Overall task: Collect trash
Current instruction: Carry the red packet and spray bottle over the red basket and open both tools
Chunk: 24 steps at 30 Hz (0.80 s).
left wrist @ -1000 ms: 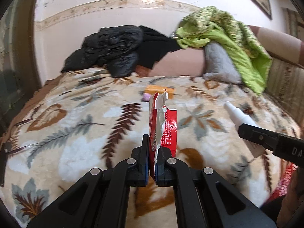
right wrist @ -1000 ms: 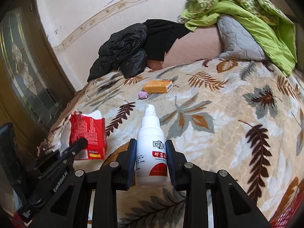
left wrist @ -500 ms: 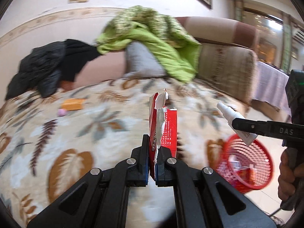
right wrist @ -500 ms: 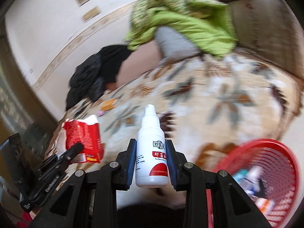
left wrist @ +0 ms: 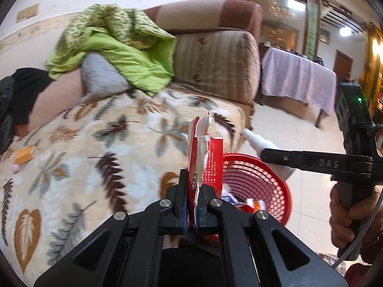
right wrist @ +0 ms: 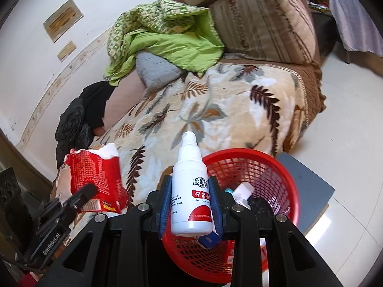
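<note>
My left gripper (left wrist: pixel 190 205) is shut on a torn red carton (left wrist: pixel 205 157) and holds it upright beside the bed edge; the carton also shows in the right wrist view (right wrist: pixel 95 179). My right gripper (right wrist: pixel 190 203) is shut on a white spray bottle (right wrist: pixel 190 191) with a red label, held upright over the near rim of a red mesh basket (right wrist: pixel 275 174). The basket (left wrist: pixel 258 179) stands on the floor by the bed and holds several bits of trash. The bottle's tip (left wrist: pixel 253 140) shows above it in the left wrist view.
The bed has a leaf-print blanket (left wrist: pixel 83 155). An orange box (left wrist: pixel 24 155) and a small pink thing (left wrist: pixel 15 167) lie on it at far left. Green quilt (right wrist: pixel 167 35), grey pillow, black jacket (right wrist: pixel 74 129) and a brown headboard (left wrist: pixel 215 55) stand behind. Tiled floor lies right.
Both grippers swung right from over the bed to the red basket on the floor, each still holding its item. The right gripper now holds the bottle over the basket.
</note>
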{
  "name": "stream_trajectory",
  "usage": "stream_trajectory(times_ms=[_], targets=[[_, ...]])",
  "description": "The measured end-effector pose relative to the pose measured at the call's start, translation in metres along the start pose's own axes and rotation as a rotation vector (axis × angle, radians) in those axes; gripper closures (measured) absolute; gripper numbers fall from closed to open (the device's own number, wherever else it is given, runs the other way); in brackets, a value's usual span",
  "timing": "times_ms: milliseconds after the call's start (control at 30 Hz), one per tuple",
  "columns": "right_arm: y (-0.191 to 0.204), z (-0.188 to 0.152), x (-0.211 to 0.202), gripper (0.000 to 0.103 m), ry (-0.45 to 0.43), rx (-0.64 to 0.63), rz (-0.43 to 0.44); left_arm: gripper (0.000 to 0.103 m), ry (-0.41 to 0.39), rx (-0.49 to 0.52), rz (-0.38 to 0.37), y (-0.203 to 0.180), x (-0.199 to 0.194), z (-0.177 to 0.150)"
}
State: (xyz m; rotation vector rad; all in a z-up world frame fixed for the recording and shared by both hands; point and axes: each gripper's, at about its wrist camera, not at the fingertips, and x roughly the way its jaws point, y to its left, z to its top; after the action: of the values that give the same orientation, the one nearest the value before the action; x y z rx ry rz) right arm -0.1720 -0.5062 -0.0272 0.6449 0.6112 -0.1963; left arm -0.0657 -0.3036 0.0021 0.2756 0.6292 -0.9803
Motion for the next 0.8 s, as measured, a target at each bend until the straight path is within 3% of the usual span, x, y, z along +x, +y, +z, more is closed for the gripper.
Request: stream_trajectory(times_ms=[367, 800], targets=[[-0.029, 0.0, -0.006, 0.071, -0.015, 0.061, -0.024, 0.099, 0.065, 0.017, -0.067, -0.034, 0.029, 0.009], [-0.045, -0.001, 0.003, 0.07, 0.001, 0.094, -0.026, 0.099, 0.13, 0.023, -0.085, -0.045, 0.054, 0.008]])
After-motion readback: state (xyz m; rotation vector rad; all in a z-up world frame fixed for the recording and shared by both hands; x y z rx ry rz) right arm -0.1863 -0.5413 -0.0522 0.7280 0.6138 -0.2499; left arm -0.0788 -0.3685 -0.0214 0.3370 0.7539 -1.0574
